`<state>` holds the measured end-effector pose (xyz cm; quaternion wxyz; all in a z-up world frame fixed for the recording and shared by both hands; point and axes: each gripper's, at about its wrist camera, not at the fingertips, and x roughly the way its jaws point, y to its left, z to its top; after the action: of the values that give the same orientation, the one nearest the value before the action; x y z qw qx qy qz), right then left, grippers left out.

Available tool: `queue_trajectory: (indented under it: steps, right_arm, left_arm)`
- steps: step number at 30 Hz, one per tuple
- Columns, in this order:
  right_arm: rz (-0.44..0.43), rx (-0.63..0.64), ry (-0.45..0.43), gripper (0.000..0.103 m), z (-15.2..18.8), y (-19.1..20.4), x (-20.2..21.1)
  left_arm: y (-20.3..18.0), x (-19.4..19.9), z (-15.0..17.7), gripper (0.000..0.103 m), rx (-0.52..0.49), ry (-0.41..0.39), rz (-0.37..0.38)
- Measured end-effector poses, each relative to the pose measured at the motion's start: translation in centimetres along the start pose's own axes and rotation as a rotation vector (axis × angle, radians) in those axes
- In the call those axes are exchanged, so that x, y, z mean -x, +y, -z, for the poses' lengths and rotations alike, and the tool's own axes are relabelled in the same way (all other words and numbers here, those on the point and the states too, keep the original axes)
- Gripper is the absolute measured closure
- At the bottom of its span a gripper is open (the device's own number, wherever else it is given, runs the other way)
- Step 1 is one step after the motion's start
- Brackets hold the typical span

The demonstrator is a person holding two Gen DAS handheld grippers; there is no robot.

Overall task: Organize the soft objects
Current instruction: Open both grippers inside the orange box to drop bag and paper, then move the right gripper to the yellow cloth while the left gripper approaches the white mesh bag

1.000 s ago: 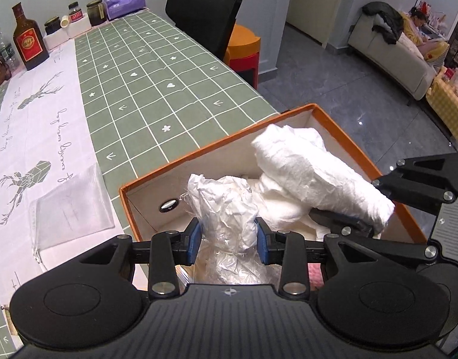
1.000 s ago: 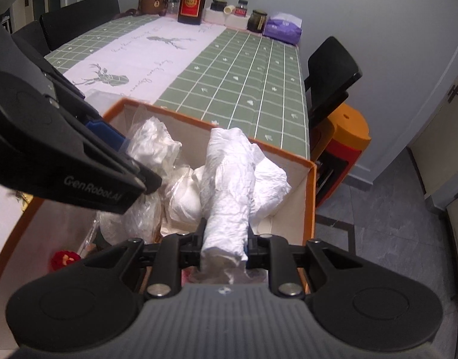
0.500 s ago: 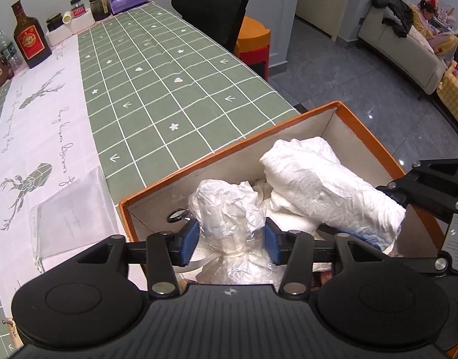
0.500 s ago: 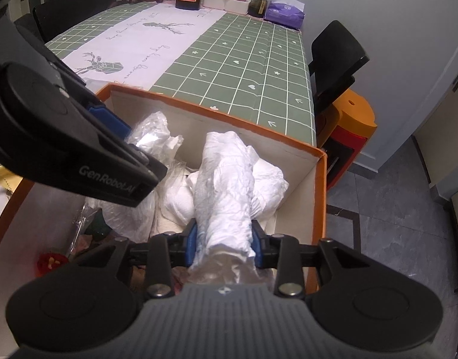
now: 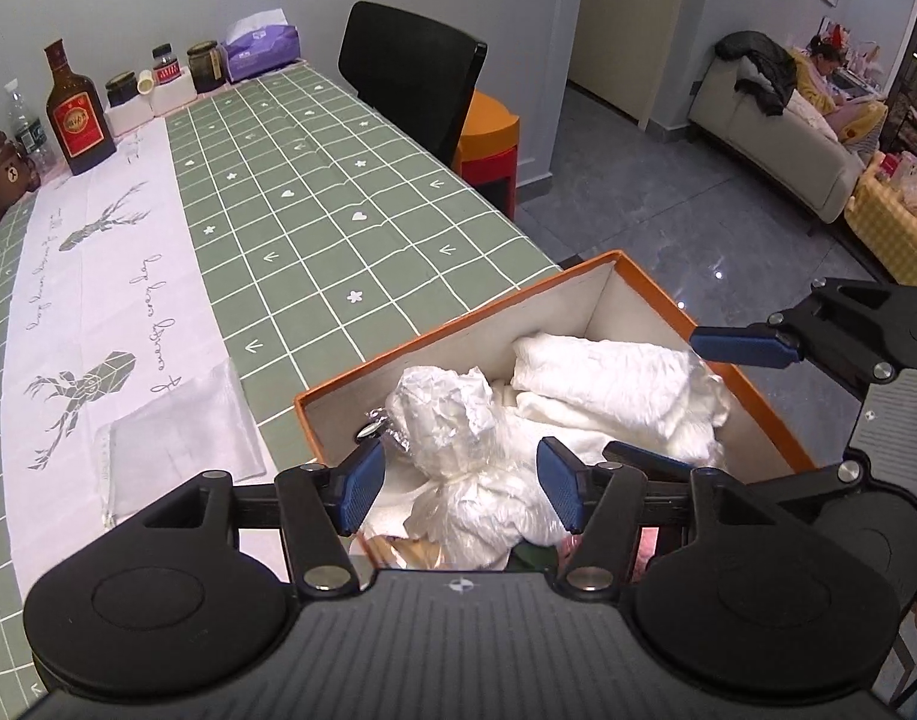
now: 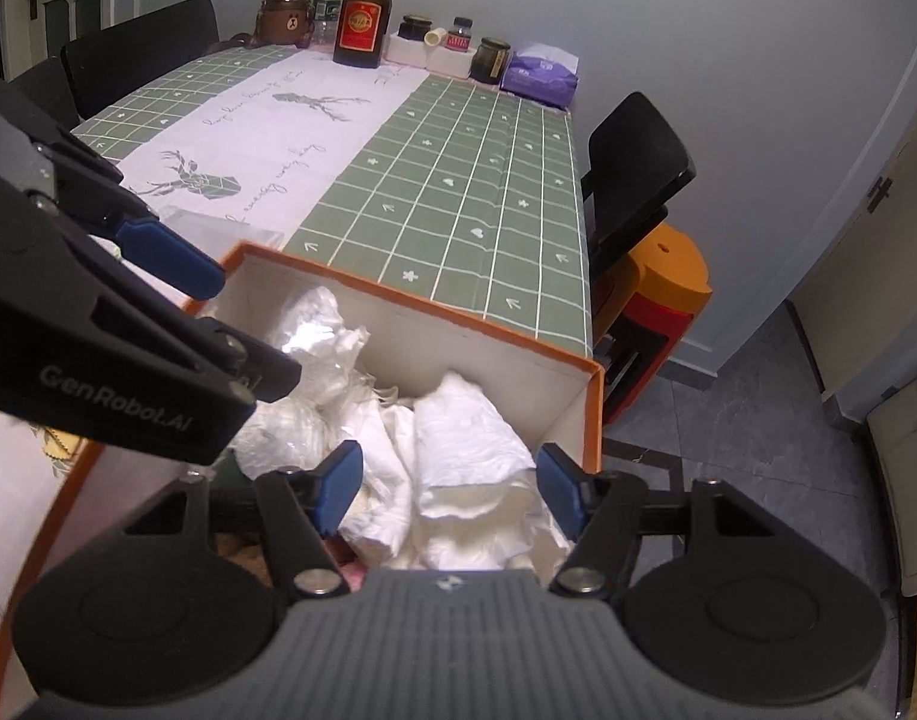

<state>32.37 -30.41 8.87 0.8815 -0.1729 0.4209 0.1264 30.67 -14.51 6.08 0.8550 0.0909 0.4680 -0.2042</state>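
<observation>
An orange box (image 5: 458, 324) (image 6: 422, 303) with white inner walls stands at the table's near corner. In it lie a crinkled white plastic bundle (image 5: 452, 414) (image 6: 314, 330) and a rolled white cloth (image 5: 614, 378) (image 6: 464, 438). My left gripper (image 5: 461, 474) is open above the box, its jaws on either side of the plastic bundle and clear of it. My right gripper (image 6: 449, 480) is open too, its jaws on either side of the rolled cloth. Each gripper also shows in the other's view, the right (image 5: 740, 345) and the left (image 6: 170, 258).
A green checked tablecloth (image 5: 314, 192) with a white deer runner (image 5: 92, 252) covers the table. A clear pouch (image 5: 176, 450) lies left of the box. A liquor bottle (image 5: 77, 111), jars and a purple tissue pack (image 5: 260, 45) stand at the far end. A black chair (image 5: 410, 78) and orange stool (image 5: 488, 132) stand on the right.
Both grippers have opened and let go: the plastic bundle and the rolled cloth now lie in the box. Both grippers have lifted and pulled back a little.
</observation>
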Motion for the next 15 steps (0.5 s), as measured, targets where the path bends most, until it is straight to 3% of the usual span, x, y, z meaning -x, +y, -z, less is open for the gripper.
queue_trajectory:
  steps: [7,15]
  right_arm:
    - [-0.019,0.035,-0.085,0.035,-0.8,3.4,4.2]
    - [-0.150,0.072,-0.176,0.027,-1.0,10.2,7.7]
  left_arm:
    - [2.1,4.8,2.6,0.034,0.008,-0.061,-0.025]
    - [5.7,10.5,8.0,0.034,0.027,-0.181,-0.139]
